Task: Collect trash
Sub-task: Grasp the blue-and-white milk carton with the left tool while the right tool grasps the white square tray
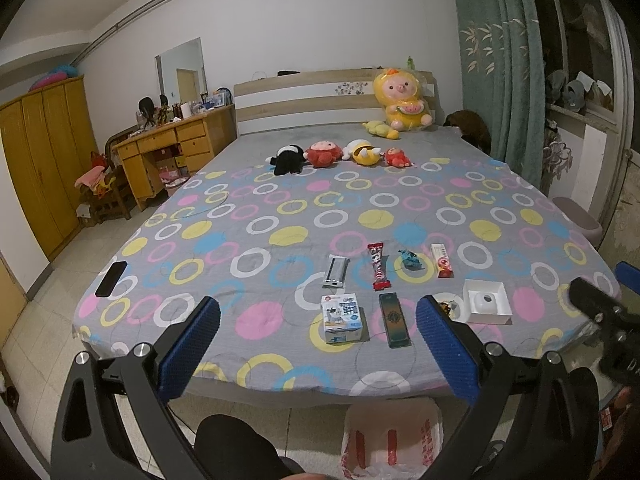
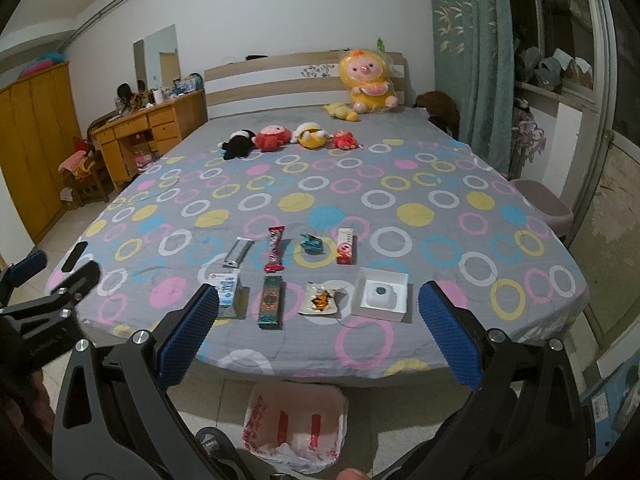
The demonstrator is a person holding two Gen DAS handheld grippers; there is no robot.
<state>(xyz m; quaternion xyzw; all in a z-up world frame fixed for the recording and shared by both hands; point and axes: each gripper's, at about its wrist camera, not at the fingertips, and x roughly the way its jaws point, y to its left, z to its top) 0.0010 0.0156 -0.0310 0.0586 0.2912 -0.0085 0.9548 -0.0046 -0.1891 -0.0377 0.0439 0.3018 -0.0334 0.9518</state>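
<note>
Partly hidden: milk carton | behind right claw pad

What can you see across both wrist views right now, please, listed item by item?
Bed: 1, grey cover with coloured rings, centre.
Trash: 8 pieces in two rows near the bed's foot; wrappers, small boxes.
Tray: 1, white, right end of the near row.
Phone: 1, black, bed's left edge.
Plush toys: 4 in a row mid-bed; 2 yellow by the headboard.
Bag: 1, white with red print, on the floor below the bed's foot.
Desk: 1, yellow wood, left.
Wardrobe: 1, yellow wood, far left.
Curtain: 1, green, right.
Left gripper: open, blue pads, empty.
Right gripper: open, blue pads, empty.
</note>
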